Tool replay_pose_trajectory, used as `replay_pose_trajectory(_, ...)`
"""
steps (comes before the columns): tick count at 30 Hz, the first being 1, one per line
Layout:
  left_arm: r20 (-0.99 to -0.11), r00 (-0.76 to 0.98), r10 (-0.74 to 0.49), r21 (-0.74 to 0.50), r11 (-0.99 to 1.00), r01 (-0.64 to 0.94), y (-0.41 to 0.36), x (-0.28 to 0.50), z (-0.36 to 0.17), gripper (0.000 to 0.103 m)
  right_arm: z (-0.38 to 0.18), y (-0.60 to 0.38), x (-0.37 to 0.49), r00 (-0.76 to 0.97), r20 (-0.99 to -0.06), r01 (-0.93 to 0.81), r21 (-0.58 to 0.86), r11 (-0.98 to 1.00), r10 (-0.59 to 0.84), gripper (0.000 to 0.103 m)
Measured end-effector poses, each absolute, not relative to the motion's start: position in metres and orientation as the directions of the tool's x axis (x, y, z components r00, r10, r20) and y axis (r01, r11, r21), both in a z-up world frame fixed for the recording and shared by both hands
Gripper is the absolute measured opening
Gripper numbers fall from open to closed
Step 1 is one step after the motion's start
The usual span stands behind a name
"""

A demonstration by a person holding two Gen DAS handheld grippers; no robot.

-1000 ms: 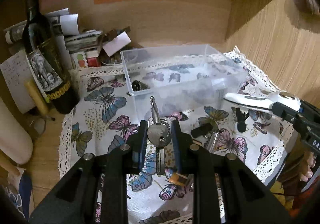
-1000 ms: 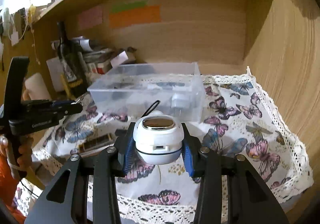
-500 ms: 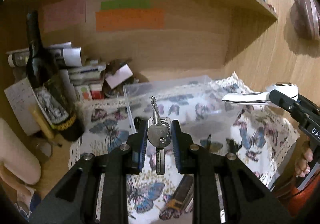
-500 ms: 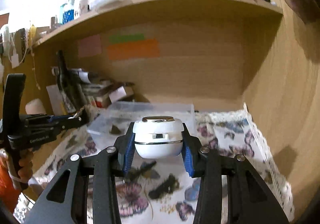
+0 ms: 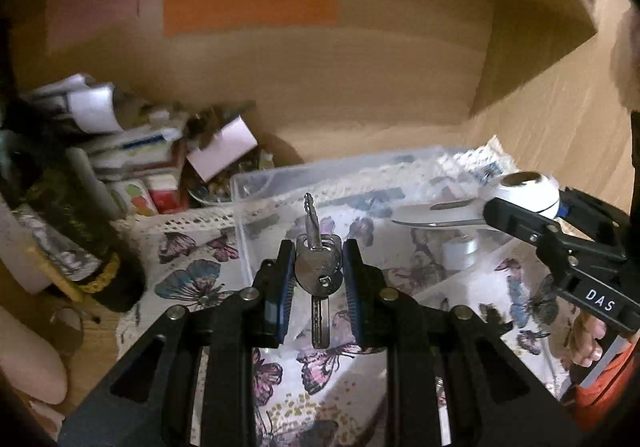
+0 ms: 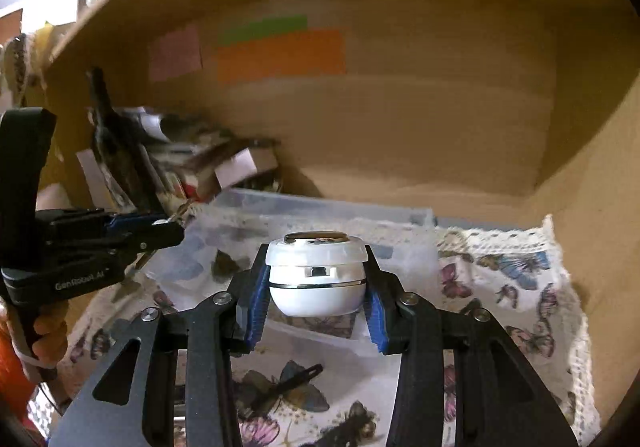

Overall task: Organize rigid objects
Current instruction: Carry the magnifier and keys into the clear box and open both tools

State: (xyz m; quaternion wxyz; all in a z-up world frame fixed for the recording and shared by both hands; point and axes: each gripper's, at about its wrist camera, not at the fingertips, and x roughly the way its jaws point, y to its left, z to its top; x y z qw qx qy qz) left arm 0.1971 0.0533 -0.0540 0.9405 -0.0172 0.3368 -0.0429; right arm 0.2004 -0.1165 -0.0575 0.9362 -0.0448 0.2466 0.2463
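My left gripper is shut on a bunch of silver keys and holds it above the near edge of a clear plastic bin. One key points up, another hangs down. My right gripper is shut on a white rounded gadget with a long white handle, held over the same bin. In the left wrist view the right gripper is at the right over the bin. In the right wrist view the left gripper is at the left. A small white cylinder lies in the bin.
A butterfly-print cloth with a lace edge covers the desk. A dark wine bottle and a heap of papers and small boxes stand at the back left. Wooden walls close the back and right. Dark hair clips lie on the cloth.
Both grippers have come forward and down over the bin, each still holding its object. The view is blurred by motion.
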Motion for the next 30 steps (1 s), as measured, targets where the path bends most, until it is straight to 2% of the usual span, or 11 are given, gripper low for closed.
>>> replay_pose_trajectory(5,-0.691,0.714,-0.111,-0.072,0.994,0.085,0.051,0.222,-0.076,0.023,-0.078,-0.106,0.228,0.696,-0.574,-0.512,0.025,0.859,0.431,0.037)
replay_pose_trajectory(13,-0.729,0.676,-0.105,-0.052,0.994,0.098,0.042,0.243,-0.094,0.023,-0.097,-0.108,0.256,0.648,-0.662,-0.487,0.020,0.873,0.377,0.037)
replay_pose_trajectory(19,-0.718,0.690,-0.093,-0.037,0.995,0.096,0.039,0.238,-0.088,0.024,-0.099,-0.108,0.255,0.645,-0.680,-0.474,0.000,0.880,0.348,0.038)
replay_pose_trajectory(21,-0.708,0.701,-0.086,-0.028,0.995,0.094,0.038,0.235,-0.083,0.026,-0.096,-0.109,0.251,0.665,-0.665,-0.464,-0.011,0.886,0.340,0.046)
replay_pose_trajectory(22,-0.702,0.707,-0.084,-0.025,0.995,0.093,0.038,0.231,-0.080,0.028,-0.092,-0.110,0.247,0.680,-0.651,-0.458,-0.017,0.889,0.338,0.051)
replay_pose_trajectory(26,-0.671,0.738,-0.073,-0.014,0.996,0.085,0.038,0.216,-0.066,0.040,-0.073,-0.117,0.229,0.726,-0.593,-0.450,-0.028,0.893,0.348,0.054)
replay_pose_trajectory(30,-0.630,0.774,-0.066,-0.013,0.997,0.074,0.040,0.194,-0.051,0.063,-0.054,-0.126,0.205,0.764,-0.535,-0.441,-0.028,0.897,0.359,0.066)
